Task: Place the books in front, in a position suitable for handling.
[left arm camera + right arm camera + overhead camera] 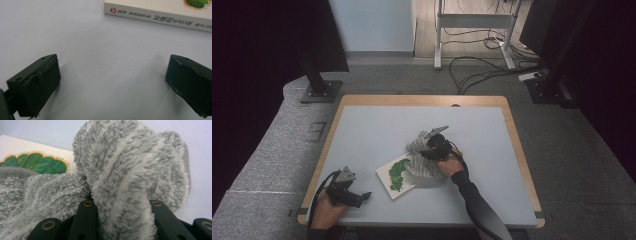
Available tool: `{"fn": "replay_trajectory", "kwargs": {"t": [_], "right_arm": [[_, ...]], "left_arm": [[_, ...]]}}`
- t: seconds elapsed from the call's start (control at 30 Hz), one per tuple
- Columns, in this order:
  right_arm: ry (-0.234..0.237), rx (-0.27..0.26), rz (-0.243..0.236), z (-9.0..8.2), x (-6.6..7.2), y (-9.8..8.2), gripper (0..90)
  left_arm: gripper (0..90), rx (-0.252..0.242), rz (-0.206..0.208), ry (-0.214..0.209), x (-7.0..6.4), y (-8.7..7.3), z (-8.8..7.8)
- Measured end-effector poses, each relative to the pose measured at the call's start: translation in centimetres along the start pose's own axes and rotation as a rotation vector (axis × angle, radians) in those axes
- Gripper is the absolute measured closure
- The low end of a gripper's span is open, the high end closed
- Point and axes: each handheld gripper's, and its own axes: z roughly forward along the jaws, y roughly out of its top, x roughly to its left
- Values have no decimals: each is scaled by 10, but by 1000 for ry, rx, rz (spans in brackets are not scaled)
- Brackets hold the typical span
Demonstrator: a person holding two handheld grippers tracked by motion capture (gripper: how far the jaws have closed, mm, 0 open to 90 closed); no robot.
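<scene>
While the right gripper (438, 146) pinched a raised fold of the grey towel (424, 162), its jaws were nearly closed on the pile — the cloth stood up between them and draped leftward over the right end of the book (396, 175). Book and towel lay mid-table, the book's long axis running diagonally toward the near left. The left gripper (362, 196) rested near the front edge, jaws wide and empty, the book's spine just ahead of them. It was the nearer hand to the book; bare table (372, 130) lay open behind and to the left.
</scene>
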Motion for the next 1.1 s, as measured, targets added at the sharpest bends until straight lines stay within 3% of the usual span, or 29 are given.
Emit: {"fn": "replay_trajectory", "kwargs": {"t": [0.27, 0.6, 0.97, 1.1], "right_arm": [[8, -4, -36, -1, 9, 4, 705], [92, -6, -121, 11, 43, 16, 706], [164, -8, -140, 19, 65, 21, 705], [185, -7, -176, 22, 77, 24, 705]], "left_arm": [[0, 0, 0, 0, 0, 0, 0], [0, 0, 0, 0, 0, 0, 0], [0, 1, 0, 1, 0, 0, 0], [0, -2, -3, 2, 0, 0, 0]]}}
